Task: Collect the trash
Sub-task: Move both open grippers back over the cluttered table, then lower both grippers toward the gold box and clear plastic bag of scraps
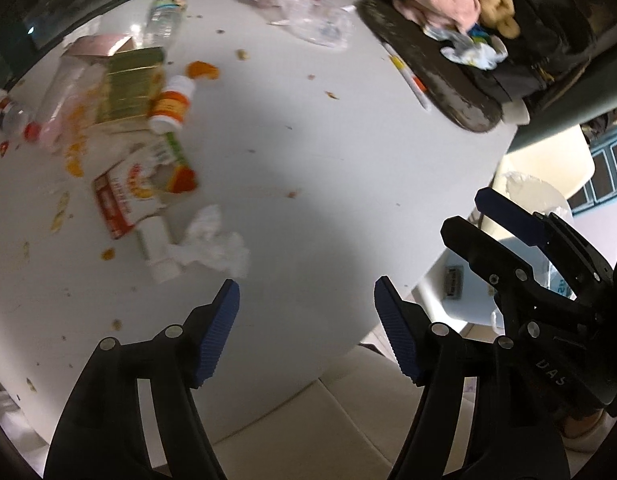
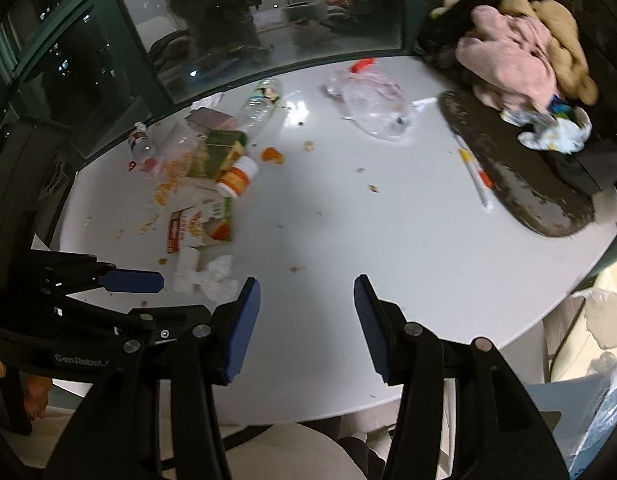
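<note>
Hovering tools: left tool and right tool both hang above the near edge of the round white table, well short of any litter.
Left tool state: blue-padded fingers spread wide, nothing between them.
Right tool state: fingers equally wide apart, nothing held.
Trash location: most of it lies in a cluster on the table's left side, spread from the window edge towards the near edge.
Cluster contents: crumpled white tissue nearest the left tool; torn red-and-white cardboard packet; white-capped orange pill bottle; green-and-gold carton; clear plastic water bottle lying on its side near the window.
Other litter: crinkled clear plastic bag at the far middle; orange peel scrap and scattered crumbs across the surface.
Right side: dark oval tray carrying pink and tan cloth and a wad of printed paper; a white pen-like stick beside its rim.
Progress: judging by how much still lies on the table, collecting is barely begun; nearly everything is left.
Likely first pick: the tissue, as the closest piece.
Possible bin: a white plastic-lined container past the table's right edge.
Writing: "GenRobot" on the left tool's body in the right wrist view; "DAS" on the right tool's body in the left wrist view; packet and bottle labels too blurred to read.
</note>
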`<state>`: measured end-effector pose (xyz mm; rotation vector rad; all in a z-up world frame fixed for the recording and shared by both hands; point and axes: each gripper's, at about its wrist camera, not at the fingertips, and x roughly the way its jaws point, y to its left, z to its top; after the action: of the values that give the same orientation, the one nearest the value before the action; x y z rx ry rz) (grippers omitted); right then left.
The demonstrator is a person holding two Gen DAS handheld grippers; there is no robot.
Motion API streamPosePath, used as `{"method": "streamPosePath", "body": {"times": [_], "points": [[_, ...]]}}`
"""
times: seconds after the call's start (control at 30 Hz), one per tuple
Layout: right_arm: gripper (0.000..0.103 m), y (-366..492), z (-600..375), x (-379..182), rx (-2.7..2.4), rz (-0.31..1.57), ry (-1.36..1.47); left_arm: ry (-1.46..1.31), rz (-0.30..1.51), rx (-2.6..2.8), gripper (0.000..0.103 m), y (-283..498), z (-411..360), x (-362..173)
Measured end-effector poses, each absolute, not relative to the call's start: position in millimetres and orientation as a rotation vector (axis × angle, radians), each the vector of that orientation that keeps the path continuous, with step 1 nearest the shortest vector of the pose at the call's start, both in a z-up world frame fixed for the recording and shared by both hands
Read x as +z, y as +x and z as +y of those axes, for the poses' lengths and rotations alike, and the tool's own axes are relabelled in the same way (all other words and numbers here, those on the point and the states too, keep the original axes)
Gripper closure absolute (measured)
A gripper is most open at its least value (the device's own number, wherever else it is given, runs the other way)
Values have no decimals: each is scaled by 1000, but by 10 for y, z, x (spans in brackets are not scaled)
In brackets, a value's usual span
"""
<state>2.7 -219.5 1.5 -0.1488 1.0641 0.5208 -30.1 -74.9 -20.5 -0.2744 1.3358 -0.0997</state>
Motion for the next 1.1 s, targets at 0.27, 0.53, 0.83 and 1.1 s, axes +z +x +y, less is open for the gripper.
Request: {"method": "streamPosePath", "body": {"times": [0.27, 0.53, 0.83, 1.1], "points": [[55, -5, -1652, 68, 530, 1033, -179, -302, 1298, -88, 35, -383, -275, -135], [55, -71, -1305, 98, 552, 1012, -224, -345, 1270, -66, 35, -491, 74, -125], [55, -74, -1054, 88, 601, 1011, -276, -378, 1246, -8, 34, -584, 287, -117], [41, 73, -864, 162, 683, 970, -338, -378, 1191, 102, 34, -532, 448, 13]]}}
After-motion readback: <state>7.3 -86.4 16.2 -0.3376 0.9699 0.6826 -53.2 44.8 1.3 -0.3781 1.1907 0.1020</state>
